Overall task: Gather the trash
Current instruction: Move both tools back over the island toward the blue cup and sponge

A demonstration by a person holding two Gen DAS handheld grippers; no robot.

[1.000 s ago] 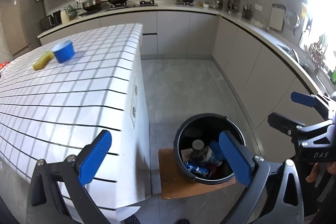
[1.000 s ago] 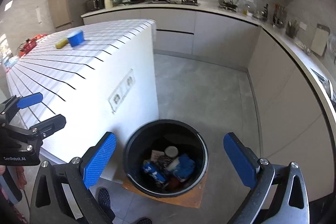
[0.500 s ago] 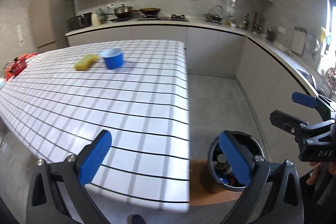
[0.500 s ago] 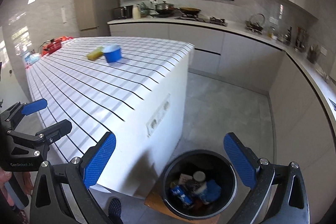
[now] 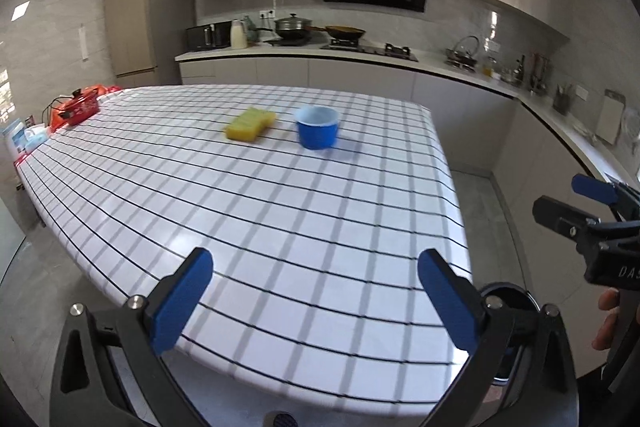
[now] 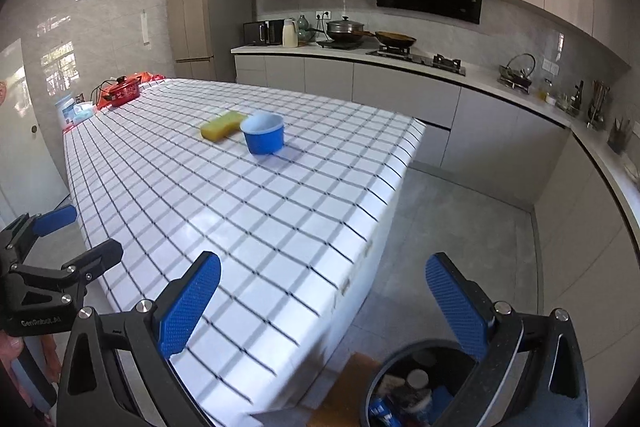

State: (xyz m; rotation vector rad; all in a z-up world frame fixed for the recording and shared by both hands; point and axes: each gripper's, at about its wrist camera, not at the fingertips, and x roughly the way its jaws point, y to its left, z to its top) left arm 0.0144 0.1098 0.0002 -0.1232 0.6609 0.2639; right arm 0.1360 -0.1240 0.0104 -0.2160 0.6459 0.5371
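A blue cup (image 5: 317, 127) and a yellow sponge (image 5: 250, 123) sit on the far part of the white checked table (image 5: 280, 219); both also show in the right wrist view, the cup (image 6: 263, 137) and the sponge (image 6: 223, 125). A black trash bin (image 6: 416, 383) with several pieces of trash stands on the floor by the table's near right corner; only its rim (image 5: 506, 293) shows in the left wrist view. My left gripper (image 5: 314, 301) is open and empty over the table's near edge. My right gripper (image 6: 324, 305) is open and empty, above the table corner and bin.
A red pot (image 5: 80, 105) and small boxes (image 5: 26, 141) sit at the table's far left end. Kitchen counters (image 5: 360, 57) with pots and a stove run along the back and right walls. A brown mat (image 6: 348, 383) lies under the bin. Grey floor lies to the right.
Both grippers have tilted up and away from the bin toward the table top. The cup and sponge now sit nearer the middle of both views. Both stay open.
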